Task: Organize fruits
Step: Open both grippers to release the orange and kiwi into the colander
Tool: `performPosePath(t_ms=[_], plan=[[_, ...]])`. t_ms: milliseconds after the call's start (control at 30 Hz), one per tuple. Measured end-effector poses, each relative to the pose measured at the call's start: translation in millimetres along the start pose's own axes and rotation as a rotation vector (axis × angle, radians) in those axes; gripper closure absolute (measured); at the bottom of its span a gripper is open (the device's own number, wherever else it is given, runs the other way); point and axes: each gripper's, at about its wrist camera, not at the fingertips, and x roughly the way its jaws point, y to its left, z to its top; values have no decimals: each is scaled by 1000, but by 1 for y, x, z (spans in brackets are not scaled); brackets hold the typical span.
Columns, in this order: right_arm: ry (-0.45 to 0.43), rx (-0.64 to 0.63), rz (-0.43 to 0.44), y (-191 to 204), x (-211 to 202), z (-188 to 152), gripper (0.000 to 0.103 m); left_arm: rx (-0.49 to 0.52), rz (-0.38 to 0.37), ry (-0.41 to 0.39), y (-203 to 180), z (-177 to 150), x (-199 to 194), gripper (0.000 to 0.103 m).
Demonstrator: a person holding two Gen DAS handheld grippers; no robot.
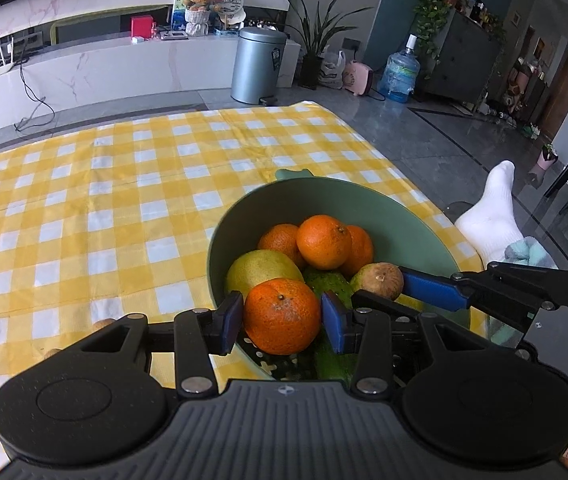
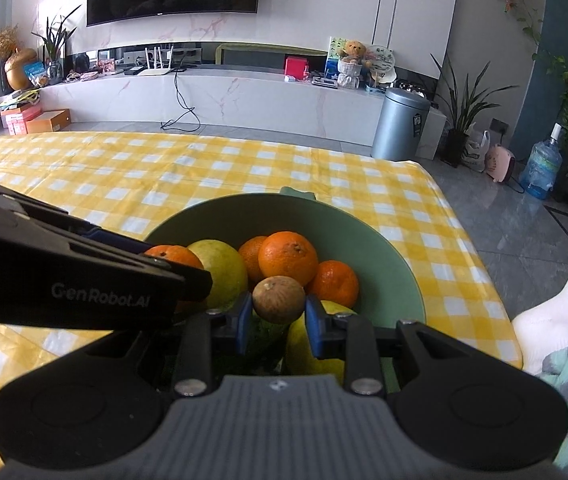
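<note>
A table draped in a yellow-and-white checked cloth (image 1: 104, 184) fills most of both wrist views. On it, near its right edge and toward the near side, sits a green bowl (image 1: 368, 200) piled with fruit. A small green tab sticks out from the bowl's far rim.

Inside the bowl, a large yellow-green citrus (image 1: 262, 276) lies at the left, with three oranges (image 1: 324, 242) heaped just behind it toward the middle. A dark green fruit (image 1: 330, 286) shows low in the pile, partly hidden.

The left gripper (image 1: 282, 322) reaches over the bowl's near rim, and its blue pads press on either side of a single orange (image 1: 282, 316), pinching it just above the heap. The right gripper (image 2: 278, 320) comes in beside it from the right. Its pads clamp a small brownish-green fruit (image 2: 279, 299), which sits at the near right of the pile, touching the oranges behind it.

Past the table's right edge, a foot in a white sock (image 1: 492, 216) rests above the grey floor.
</note>
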Motion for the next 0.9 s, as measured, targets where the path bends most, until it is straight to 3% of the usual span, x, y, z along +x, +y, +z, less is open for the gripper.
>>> performPosePath(t_ms=[200,300,433,567,900], plan=[[-4,7,-2,1,-1,-1,76,-11,-1,-1,1,-1,-2,54],[-13,17,-7,0,-2,-1,67,-12,5,-6,0,0,-6,53],[-32,54,-1,-5,-6,-1,63,-4,18,-48,-1,2,-21,49],[-58,122,14,-9,-11,-2,44,11,41,-82,-3,4,-37,46],[-146,200,102,7,-26,-6,36,30,130,-115,12,-8,-71,45]])
